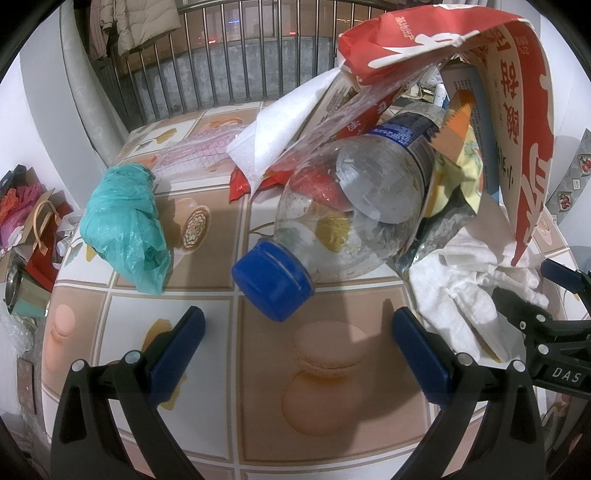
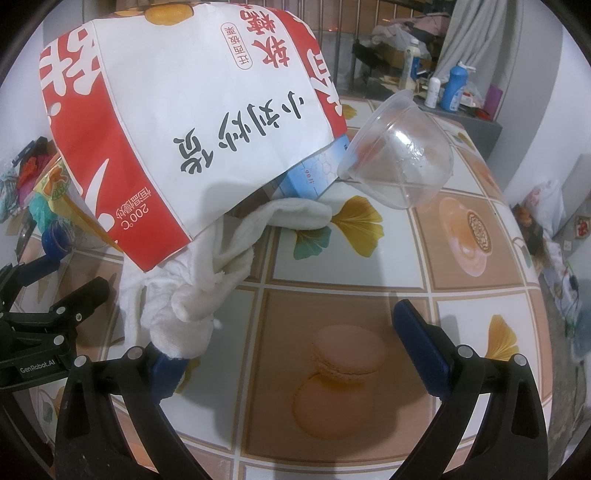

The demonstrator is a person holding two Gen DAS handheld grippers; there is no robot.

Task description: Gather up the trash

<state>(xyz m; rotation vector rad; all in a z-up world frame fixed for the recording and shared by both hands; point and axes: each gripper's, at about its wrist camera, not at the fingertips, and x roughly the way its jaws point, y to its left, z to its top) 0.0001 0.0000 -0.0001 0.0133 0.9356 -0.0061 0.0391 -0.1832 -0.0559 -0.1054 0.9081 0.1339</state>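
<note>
Where railing [image 1: 221, 66] stands, patterned tabletop [image 2: 480, 177] ends.

A lived-in home, out by a balcony: metal railing bars [image 1: 221, 66] run right behind the counter [image 1: 207, 413], whose oilcloth is printed with macarons and coffee cups. Coats [image 1: 125, 26] hang over the rail, bags and clutter [image 1: 33, 218] crowd the floor, and bottles [image 2: 452, 86] line a side shelf.

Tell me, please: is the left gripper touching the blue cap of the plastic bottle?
Apart. In the left wrist view the left gripper is open, and bare tablecloth shows between both fingertips and the blue cap of the plastic bottle.
</note>
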